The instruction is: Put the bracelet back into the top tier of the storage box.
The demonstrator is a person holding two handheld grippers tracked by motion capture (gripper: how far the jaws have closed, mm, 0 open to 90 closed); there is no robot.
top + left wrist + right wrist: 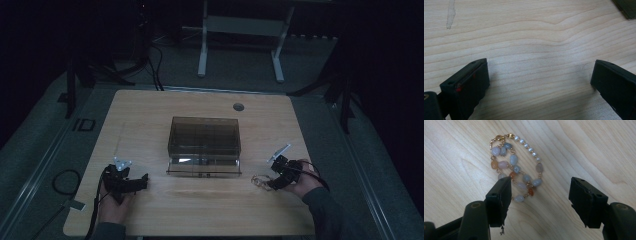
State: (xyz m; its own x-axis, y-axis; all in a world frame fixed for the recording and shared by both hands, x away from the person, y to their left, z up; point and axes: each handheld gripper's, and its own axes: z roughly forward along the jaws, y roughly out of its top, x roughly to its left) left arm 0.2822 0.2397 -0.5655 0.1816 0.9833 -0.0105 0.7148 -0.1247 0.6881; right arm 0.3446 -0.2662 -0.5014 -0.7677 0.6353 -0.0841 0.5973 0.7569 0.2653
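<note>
— Right gripper view shows it best: the bracelet [515,167] lies flat on the tabletop [584,147], a loose loop of pale stones, small pearls and gold links. The right claw [540,191] stands wide, with nothing pressed between its jaws. One jaw tip covers the near edge of the loop.

— And in the high view?

— There the bracelet [258,181] is near the front right of the tabletop [150,110], just before the right claw [274,181], a little away from the smoky plastic box [204,145] in the middle. The left claw [540,82] is also wide and has nothing in it.

— How will the bracelet handle, you think?

— Light and limp, I would say. It will hang and swing, and the smooth beads may slip. The thread could be delicate. I would close across a doubled part, where two strands lie together, not on a single stone.
</note>
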